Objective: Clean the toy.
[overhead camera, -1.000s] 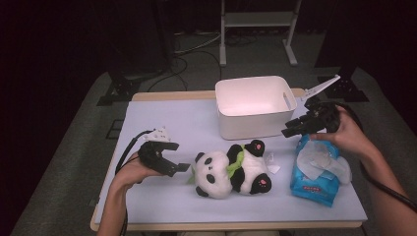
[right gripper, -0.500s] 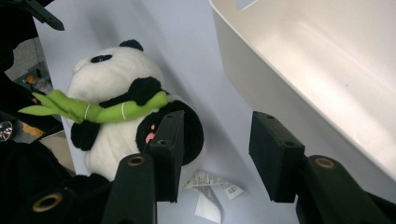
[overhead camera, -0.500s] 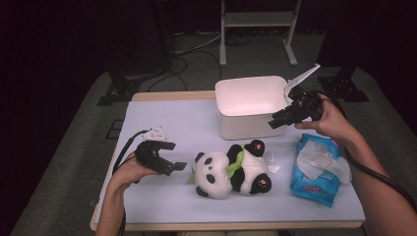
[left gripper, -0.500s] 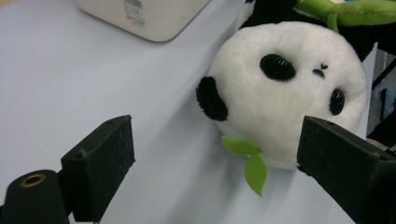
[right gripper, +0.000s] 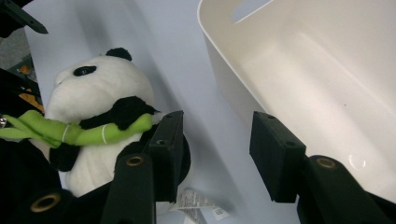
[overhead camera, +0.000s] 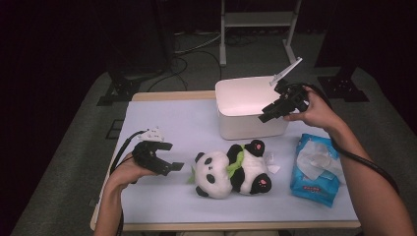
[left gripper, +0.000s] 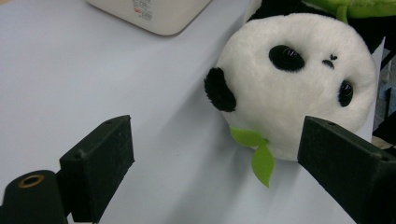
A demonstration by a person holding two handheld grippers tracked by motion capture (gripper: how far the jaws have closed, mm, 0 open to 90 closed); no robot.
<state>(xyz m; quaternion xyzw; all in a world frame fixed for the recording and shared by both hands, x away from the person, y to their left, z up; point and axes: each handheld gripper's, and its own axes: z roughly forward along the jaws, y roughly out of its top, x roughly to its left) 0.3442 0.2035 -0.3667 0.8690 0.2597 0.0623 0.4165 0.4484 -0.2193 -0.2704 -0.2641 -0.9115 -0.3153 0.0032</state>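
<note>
A: What was seen nearest the person's side of the table?

B: The left gripper [overhead camera: 164, 157] was held low over the table [overhead camera: 162, 123], its jaws spread wide and empty; the panda toy [overhead camera: 231, 169] was lying on its back just beside it, the head turned toward those jaws (a green leaf [left gripper: 259, 151] was noted at its neck in the left gripper view).

A: And farther off?

B: A blue tissue pack [overhead camera: 314, 169] was lying to the toy's right; beyond, the right gripper [overhead camera: 270, 112] was raised at the near rim of the white bin [overhead camera: 246, 125], its jaws parted and nothing held.

A: What could be feared?

B: The round, soft head could be squeezed out of a shallow pinch and the toy dropped; the bin could be knocked by the right gripper, so close was it held.
</note>
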